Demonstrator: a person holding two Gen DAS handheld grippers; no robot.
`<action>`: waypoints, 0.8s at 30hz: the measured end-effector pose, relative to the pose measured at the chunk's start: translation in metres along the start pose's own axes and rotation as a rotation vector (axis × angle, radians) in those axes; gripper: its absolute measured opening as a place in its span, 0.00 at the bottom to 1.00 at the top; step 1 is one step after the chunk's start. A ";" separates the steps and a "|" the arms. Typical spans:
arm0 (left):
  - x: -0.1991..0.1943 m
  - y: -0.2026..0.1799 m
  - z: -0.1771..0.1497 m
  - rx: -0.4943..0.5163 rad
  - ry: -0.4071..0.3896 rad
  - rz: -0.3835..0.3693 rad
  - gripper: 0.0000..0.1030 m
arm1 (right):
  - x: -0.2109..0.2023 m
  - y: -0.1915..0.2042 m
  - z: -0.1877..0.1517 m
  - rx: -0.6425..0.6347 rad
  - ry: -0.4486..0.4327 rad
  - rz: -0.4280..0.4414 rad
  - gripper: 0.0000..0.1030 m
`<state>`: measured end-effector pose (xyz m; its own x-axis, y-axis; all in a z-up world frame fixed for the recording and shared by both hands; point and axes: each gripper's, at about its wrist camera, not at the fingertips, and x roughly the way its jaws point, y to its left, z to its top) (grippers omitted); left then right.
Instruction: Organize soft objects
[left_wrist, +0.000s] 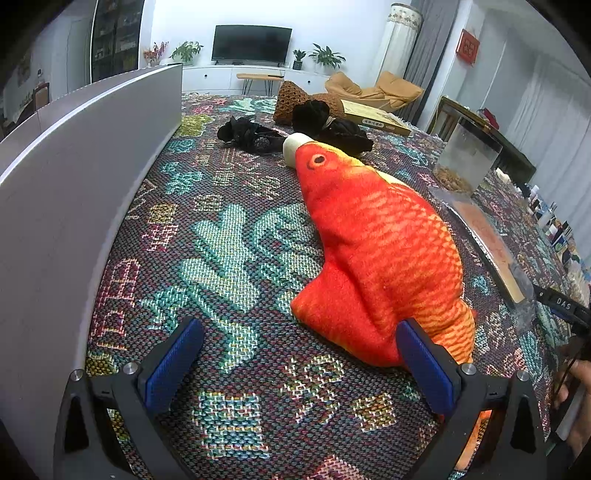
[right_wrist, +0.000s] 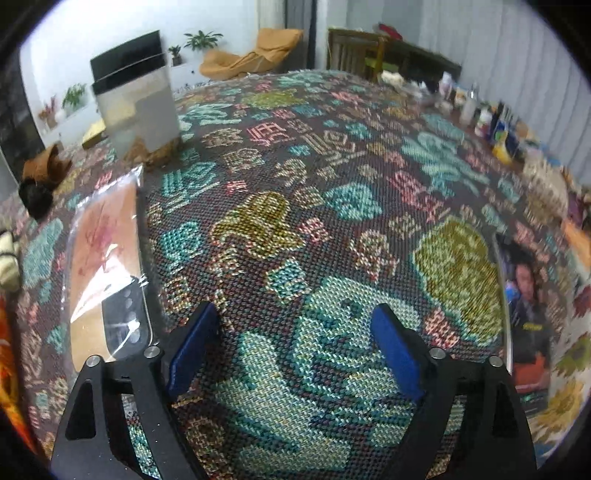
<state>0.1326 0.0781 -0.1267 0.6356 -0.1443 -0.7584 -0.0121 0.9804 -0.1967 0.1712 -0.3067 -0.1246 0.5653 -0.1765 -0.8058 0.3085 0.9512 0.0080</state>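
An orange plush fish (left_wrist: 380, 251) lies on the patterned woven cloth (left_wrist: 229, 236), head pointing away, tail end by my left gripper's right finger. My left gripper (left_wrist: 299, 332) stands open over the cloth, nothing between its blue pads; the fish's tail lies just outside the right pad (left_wrist: 424, 365). Beyond the fish's nose lie a white soft piece (left_wrist: 295, 146), black fabric items (left_wrist: 255, 134) and a brown knitted piece (left_wrist: 291, 99). In the right wrist view my right gripper (right_wrist: 295, 328) is open above bare cloth (right_wrist: 332, 206). The fish's orange edge (right_wrist: 7, 369) shows at far left.
A grey panel wall (left_wrist: 74, 192) runs along the left. A clear container (left_wrist: 469, 155) and a plastic-wrapped flat pack (right_wrist: 103, 266) lie right of the fish. A photo print (right_wrist: 528, 295) lies right of the right gripper. Several small bottles (right_wrist: 487, 118) line the far right edge.
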 end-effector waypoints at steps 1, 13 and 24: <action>0.000 0.000 0.000 0.000 0.000 0.000 1.00 | -0.001 0.002 -0.001 -0.005 0.000 -0.006 0.87; 0.000 -0.001 0.000 0.000 0.000 0.001 1.00 | -0.003 0.007 -0.003 -0.008 0.002 -0.010 0.89; -0.029 0.024 -0.004 -0.278 -0.048 -0.261 1.00 | -0.001 0.006 -0.003 -0.004 0.001 0.002 0.90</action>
<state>0.1107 0.1051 -0.1114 0.6800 -0.3714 -0.6323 -0.0498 0.8369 -0.5451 0.1701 -0.3003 -0.1252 0.5647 -0.1746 -0.8066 0.3049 0.9524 0.0072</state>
